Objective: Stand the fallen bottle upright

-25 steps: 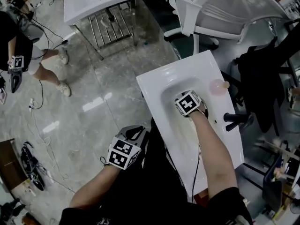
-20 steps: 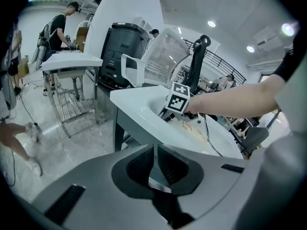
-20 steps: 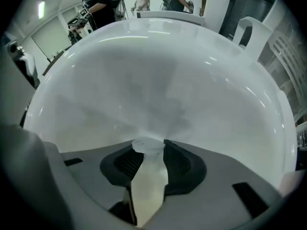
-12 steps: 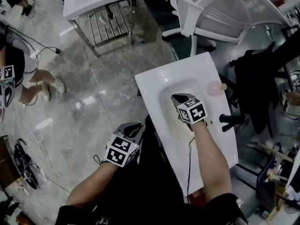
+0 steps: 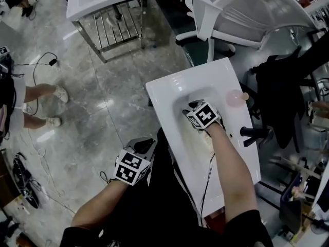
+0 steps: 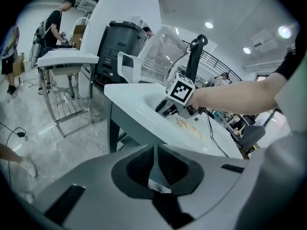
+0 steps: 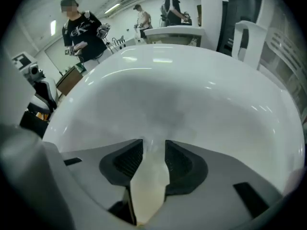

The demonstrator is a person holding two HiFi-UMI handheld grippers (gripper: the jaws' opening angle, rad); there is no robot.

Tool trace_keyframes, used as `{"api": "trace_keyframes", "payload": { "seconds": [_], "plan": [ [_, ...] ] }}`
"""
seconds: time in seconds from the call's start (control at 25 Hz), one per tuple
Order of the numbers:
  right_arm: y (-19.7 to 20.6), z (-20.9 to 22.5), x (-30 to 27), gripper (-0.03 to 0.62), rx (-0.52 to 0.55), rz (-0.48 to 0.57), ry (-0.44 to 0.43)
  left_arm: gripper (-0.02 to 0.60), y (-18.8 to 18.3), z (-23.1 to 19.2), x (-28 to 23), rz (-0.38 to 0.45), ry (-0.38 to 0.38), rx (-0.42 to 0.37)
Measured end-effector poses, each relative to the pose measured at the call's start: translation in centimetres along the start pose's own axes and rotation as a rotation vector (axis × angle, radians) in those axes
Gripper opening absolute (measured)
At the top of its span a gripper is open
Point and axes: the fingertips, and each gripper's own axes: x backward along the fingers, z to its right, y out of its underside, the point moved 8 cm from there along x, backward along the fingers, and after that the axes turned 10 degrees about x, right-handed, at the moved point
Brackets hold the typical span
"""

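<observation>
The bottle (image 5: 237,97), small and pink with a pale cap, lies on its side on the right ledge of the white sink (image 5: 167,89), behind the black faucet (image 5: 254,133). My right gripper (image 5: 193,108) points steeply down inside the basin, left of the bottle and apart from it. Its jaws have just been opening and stand apart (image 7: 153,145). Only a pale beige patch shows in the gap, and I cannot tell it from the stained basin floor. My left gripper (image 5: 146,144) hangs off the sink's left side, its pads (image 6: 144,164) closed together on nothing.
A white office chair (image 5: 247,9) stands behind the sink, and a black garment (image 5: 288,81) hangs at its right. A second sink on a metal frame (image 5: 105,4) is at the far left. A bystander's legs (image 5: 36,109) and cables are on the floor.
My right gripper has tilted and shifted a little inside the basin. The bystander at the left has walked along the floor. The bottle and my left gripper have stayed put.
</observation>
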Motion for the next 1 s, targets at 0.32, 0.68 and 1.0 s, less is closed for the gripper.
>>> {"api": "trace_keyframes", "payload": {
  "seconds": [0.32,0.68,1.0],
  "plan": [
    [-1.6,-1.1,-1.2,0.123,0.112,-0.06,0.011,0.038,0.0,-0.5,-0.5,0.016,-0.018,0.027],
    [-3.1,-2.0,4.0,0.115,0.064,0.228,-0.028,0.04,-0.6,-0.3,-0.6,0.036,0.001,0.002],
    [-3.3,-1.9,6.7,0.017,0.075,0.295,0.039,0.04,-2.2,0.5,-0.9,0.083,0.012,-0.037]
  ]
}}
